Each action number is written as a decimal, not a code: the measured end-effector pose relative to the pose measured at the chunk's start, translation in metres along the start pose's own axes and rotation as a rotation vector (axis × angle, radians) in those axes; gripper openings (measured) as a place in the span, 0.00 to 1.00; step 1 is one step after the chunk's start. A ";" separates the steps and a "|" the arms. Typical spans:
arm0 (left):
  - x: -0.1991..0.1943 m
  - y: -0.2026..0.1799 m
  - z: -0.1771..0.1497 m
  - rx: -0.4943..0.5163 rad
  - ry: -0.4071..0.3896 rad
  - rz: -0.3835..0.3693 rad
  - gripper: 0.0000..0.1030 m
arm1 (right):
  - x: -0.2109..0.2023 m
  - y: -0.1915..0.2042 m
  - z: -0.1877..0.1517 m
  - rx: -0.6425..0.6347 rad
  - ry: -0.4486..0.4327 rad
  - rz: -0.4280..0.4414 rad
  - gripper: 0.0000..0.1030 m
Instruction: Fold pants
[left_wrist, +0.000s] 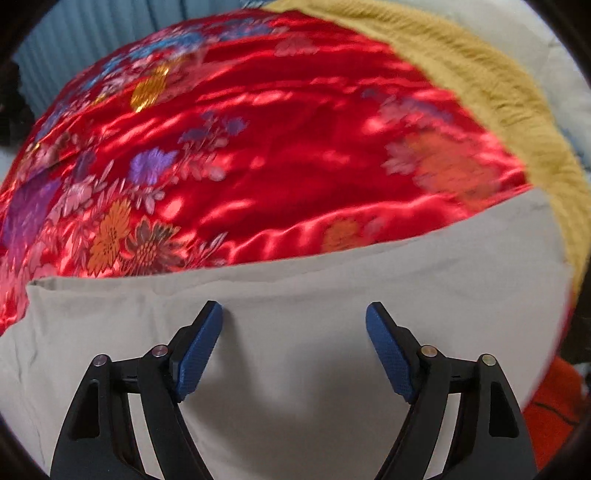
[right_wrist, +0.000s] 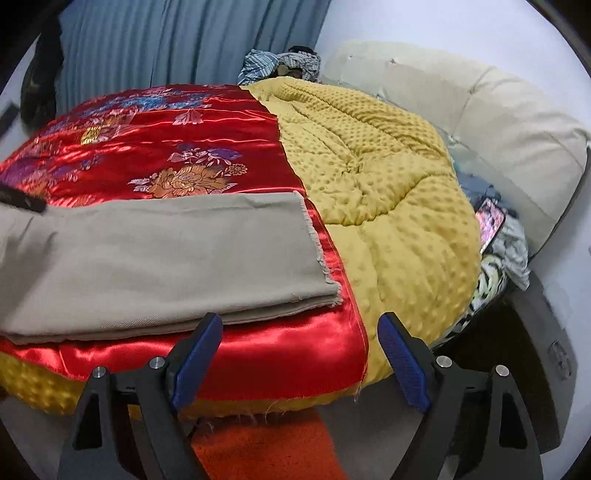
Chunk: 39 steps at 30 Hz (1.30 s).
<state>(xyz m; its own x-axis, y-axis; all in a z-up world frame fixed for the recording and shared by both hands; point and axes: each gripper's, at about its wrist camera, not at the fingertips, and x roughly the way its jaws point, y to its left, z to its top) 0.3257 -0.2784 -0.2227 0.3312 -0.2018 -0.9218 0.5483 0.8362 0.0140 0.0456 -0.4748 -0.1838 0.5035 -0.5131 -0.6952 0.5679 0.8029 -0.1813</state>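
Observation:
The beige pants lie flat on a red floral satin cover, legs stacked, with the frayed hems pointing right. In the left wrist view the pants fill the lower half of the frame. My left gripper is open and empty just above the pants fabric. My right gripper is open and empty at the bed's near edge, its left finger close to the pants' near edge by the hems.
A yellow dotted blanket covers the bed's right side. A cream headboard stands at the far right, with a phone and crumpled clothes beside it. Blue curtains hang behind. An orange rug lies on the floor below.

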 end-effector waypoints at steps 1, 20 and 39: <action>0.003 -0.001 -0.004 0.010 0.008 0.011 0.75 | 0.000 -0.002 0.000 0.009 0.002 0.004 0.83; -0.039 -0.061 -0.124 0.257 -0.107 -0.010 0.79 | 0.008 -0.008 0.000 0.046 0.036 0.029 0.83; -0.026 -0.061 -0.127 0.230 -0.088 0.011 0.83 | 0.053 -0.118 -0.016 0.794 0.096 0.697 0.78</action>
<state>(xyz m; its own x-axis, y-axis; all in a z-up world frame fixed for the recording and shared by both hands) 0.1862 -0.2601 -0.2490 0.3983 -0.2451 -0.8839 0.7011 0.7027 0.1211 -0.0048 -0.5918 -0.2105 0.8476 0.0382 -0.5292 0.4540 0.4641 0.7606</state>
